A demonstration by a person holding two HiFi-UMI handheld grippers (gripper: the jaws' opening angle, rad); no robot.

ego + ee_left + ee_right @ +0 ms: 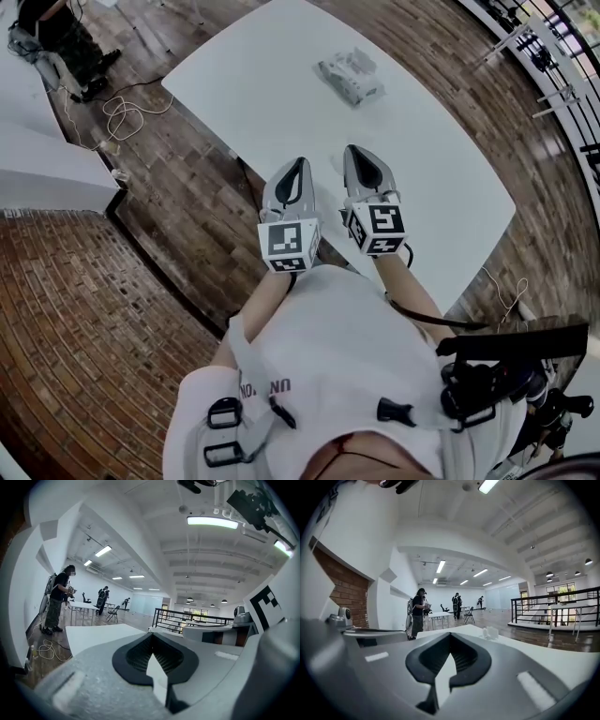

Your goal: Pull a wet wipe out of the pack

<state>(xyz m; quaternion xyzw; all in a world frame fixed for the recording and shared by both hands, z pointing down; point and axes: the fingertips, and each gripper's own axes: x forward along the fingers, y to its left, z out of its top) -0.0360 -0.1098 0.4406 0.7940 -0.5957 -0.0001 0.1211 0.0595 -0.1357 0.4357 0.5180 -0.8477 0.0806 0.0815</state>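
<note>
The wet wipe pack is a pale, crumpled-looking packet lying near the far end of the white table. It also shows small and distant in the right gripper view as the pack. My left gripper and right gripper hover side by side over the table's near edge, close to my body and well short of the pack. Both point roughly level toward it. Each has its jaws together with nothing between them, as seen at the left gripper and the right gripper.
Loose cables lie on the brick-pattern floor left of the table. A person stands at the far left beside a white partition. A metal railing runs along the right. Other tables and chairs stand far off.
</note>
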